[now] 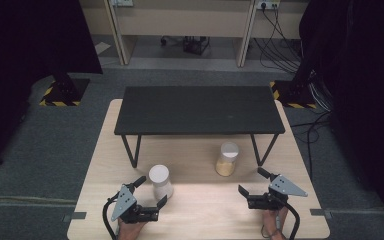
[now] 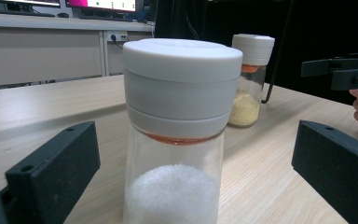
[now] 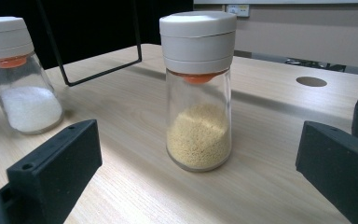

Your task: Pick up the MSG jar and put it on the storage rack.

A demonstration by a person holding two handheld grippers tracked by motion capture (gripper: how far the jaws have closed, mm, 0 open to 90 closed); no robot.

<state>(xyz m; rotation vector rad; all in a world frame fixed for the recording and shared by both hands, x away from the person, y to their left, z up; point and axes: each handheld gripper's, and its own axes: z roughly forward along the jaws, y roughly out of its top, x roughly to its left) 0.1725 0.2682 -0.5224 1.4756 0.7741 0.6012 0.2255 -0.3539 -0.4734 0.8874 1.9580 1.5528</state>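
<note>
Item one: we log a white jar (image 1: 160, 181), glass with a grey-white lid, holding white grains. It stands upright on the surface (image 1: 205, 210), toward its left front. We place it between the two jaws of the left tongs (image 1: 151, 191), which stand wide open around it and touch nothing; in the left gripper view the white jar (image 2: 179, 135) rises close between the jaws, with a gap at either side.

Item two: we log a yellow jar (image 1: 227, 159), same make, holding yellow grains, upright to the right of centre, near a leg of the black rack (image 1: 200, 109). We place it ahead of the right tongs (image 1: 254, 183), well apart from them. These tongs gape wide too and hold nothing; in the right gripper view the yellow jar (image 3: 198, 91) stands beyond the jaws.
</note>
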